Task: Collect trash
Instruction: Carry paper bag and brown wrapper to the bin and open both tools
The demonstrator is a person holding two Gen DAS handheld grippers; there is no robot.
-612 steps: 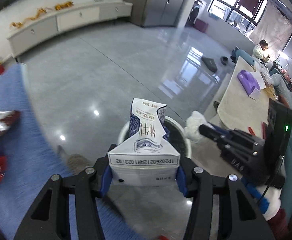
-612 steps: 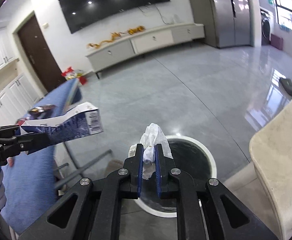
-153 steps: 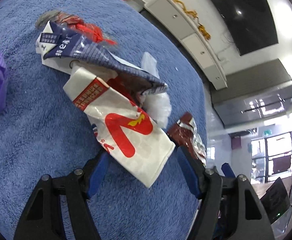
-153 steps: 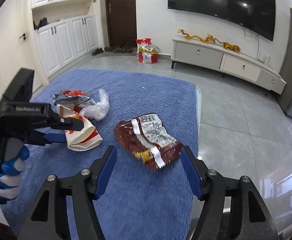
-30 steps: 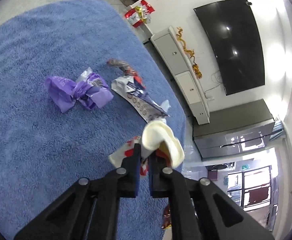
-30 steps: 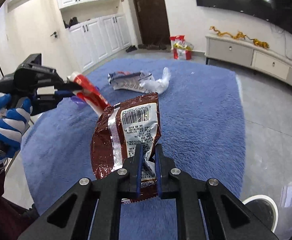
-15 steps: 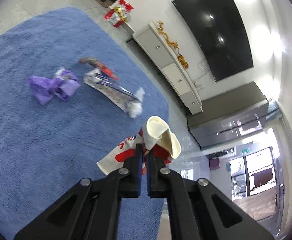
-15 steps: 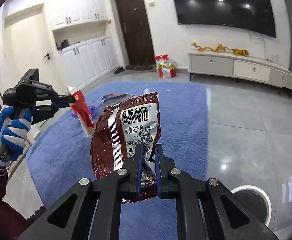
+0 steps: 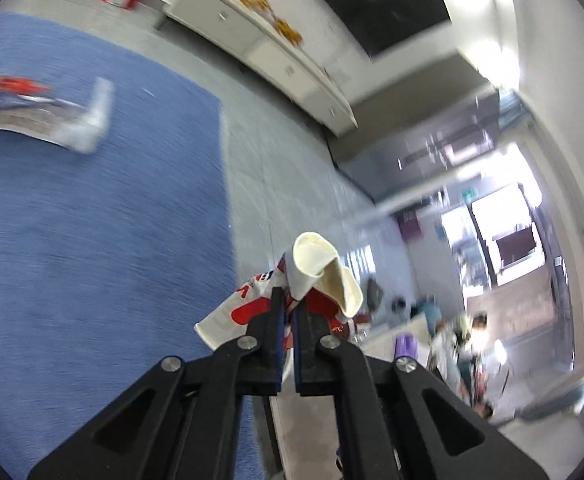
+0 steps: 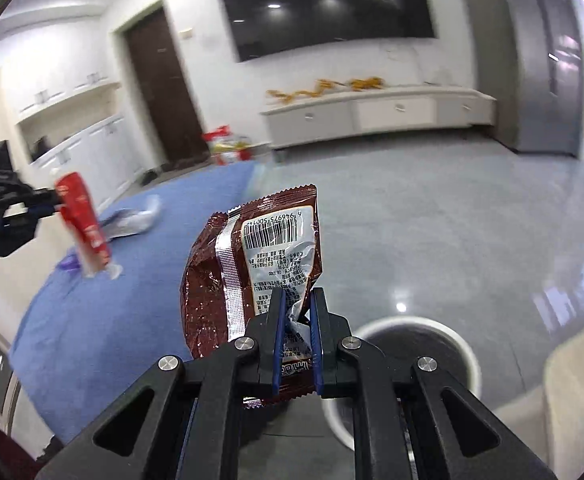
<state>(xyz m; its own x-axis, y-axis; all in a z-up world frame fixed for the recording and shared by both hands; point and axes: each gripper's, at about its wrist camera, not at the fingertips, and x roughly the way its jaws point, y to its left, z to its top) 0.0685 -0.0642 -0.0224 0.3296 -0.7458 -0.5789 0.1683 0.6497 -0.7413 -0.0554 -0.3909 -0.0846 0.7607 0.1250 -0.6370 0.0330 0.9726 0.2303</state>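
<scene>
The right gripper (image 10: 295,300) is clenched on a brown snack bag (image 10: 252,264), which stands up between its pads, and the left gripper (image 9: 288,300) is clenched on a red-and-white paper wrapper (image 9: 316,276) that curls over its tips. So two pieces are picked up but not yet binned. In the right view the white-rimmed bin (image 10: 420,328) sits on the grey floor just past that gripper, low and a little to the right; the bag is not yet over its mouth. Further out, on the blue mat (image 9: 92,240), a flattened carton with clear plastic (image 9: 48,116) lies uncollected, and a purple scrap (image 10: 70,264) shows behind the wrapper. By my judgement, two drops come next, then another trip to the mat.
</scene>
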